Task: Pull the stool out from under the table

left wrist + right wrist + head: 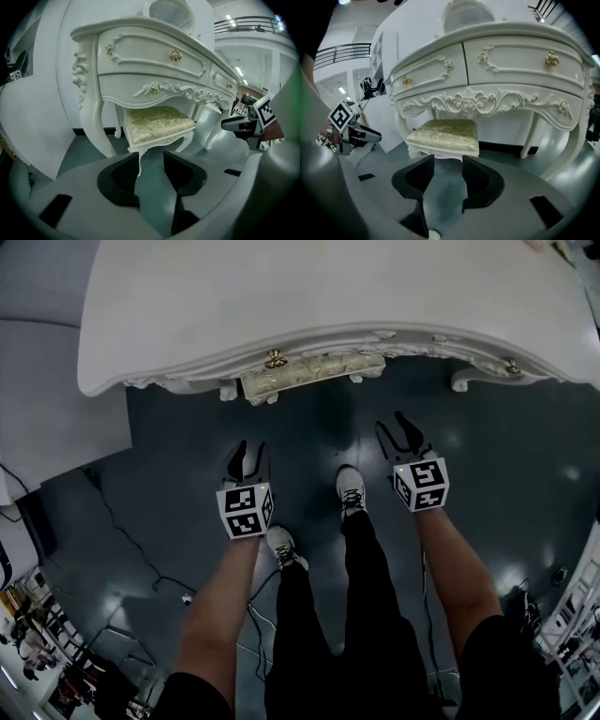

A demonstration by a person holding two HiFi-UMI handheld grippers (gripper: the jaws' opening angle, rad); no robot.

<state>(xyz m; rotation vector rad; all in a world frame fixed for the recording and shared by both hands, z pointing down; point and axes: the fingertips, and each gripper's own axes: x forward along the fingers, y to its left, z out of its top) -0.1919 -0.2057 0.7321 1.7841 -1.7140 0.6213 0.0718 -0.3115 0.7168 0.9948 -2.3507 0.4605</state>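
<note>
The stool [309, 371], white with a cream patterned cushion, stands tucked under the ornate white dressing table [328, 296]; only its front edge shows from above. My left gripper [246, 451] hangs open over the dark floor, short of the stool's front left. My right gripper [400, 425] is open too, short of the front right. In the left gripper view the stool [157, 123] lies beyond the open jaws of my left gripper [151, 157], with nothing between them. The right gripper view shows the stool [445, 133] just past my right gripper [448, 159], whose jaws are empty.
The person's legs and white shoes [349, 488] stand between the grippers. Cables [122, 540] trail across the dark floor at the left. Clutter [37, 634] fills the lower left corner. The table's curved legs [101, 126] flank the stool.
</note>
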